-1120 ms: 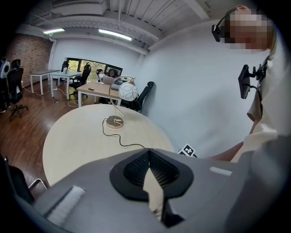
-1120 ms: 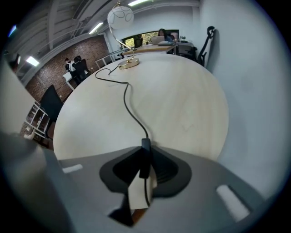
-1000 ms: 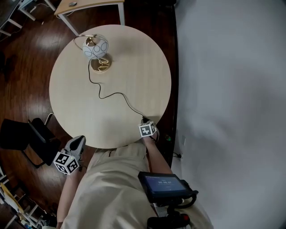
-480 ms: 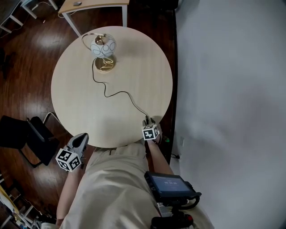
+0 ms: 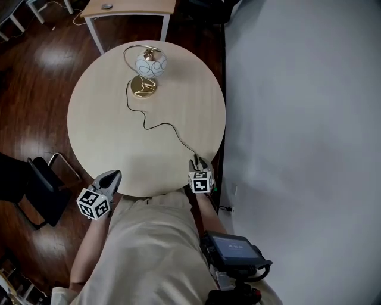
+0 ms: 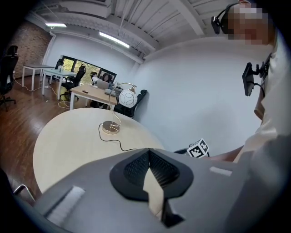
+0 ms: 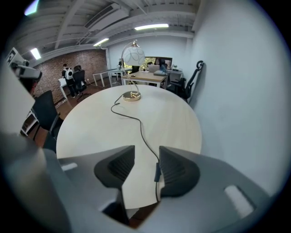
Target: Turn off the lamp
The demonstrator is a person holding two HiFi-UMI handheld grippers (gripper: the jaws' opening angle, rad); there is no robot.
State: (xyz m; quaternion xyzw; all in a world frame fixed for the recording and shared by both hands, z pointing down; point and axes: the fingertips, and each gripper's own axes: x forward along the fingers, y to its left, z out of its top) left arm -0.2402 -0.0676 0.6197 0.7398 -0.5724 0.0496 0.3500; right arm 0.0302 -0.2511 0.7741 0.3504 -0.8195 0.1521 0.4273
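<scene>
Right gripper: your right gripper (image 7: 146, 152) is released, its two jaws standing apart over the near edge of the table.
Between its jaws: a small black inline switch (image 7: 157, 172) sits in the gap, just beside the pad on that view's right. You cannot tell from here whether it touches the pad.
Cord: the thin black cord (image 7: 136, 120) carries that switch and winds forward from your jaws across the tabletop to the lamp's base.
Lamp: the lamp with a round gold base, a curved gold arm and a white patterned globe shade (image 5: 150, 64) stands upright well ahead of your right gripper and a little to its left, on the far part of the table. Whether it is lit cannot be told.
Left gripper: your left gripper (image 6: 148, 152) is clenched, jaw tips meeting with nothing between them. It is held at the table's near edge, well to the left of the right gripper.
Table: the round pale wooden table (image 5: 101, 131) spreads ahead of both grippers.
Beyond: a rectangular light wooden desk on white legs (image 5: 128, 7) stands past the lamp, on a dark wooden floor (image 5: 36, 77).
Right side: a plain white wall (image 5: 297, 119) runs just to the right of your right gripper.
</scene>
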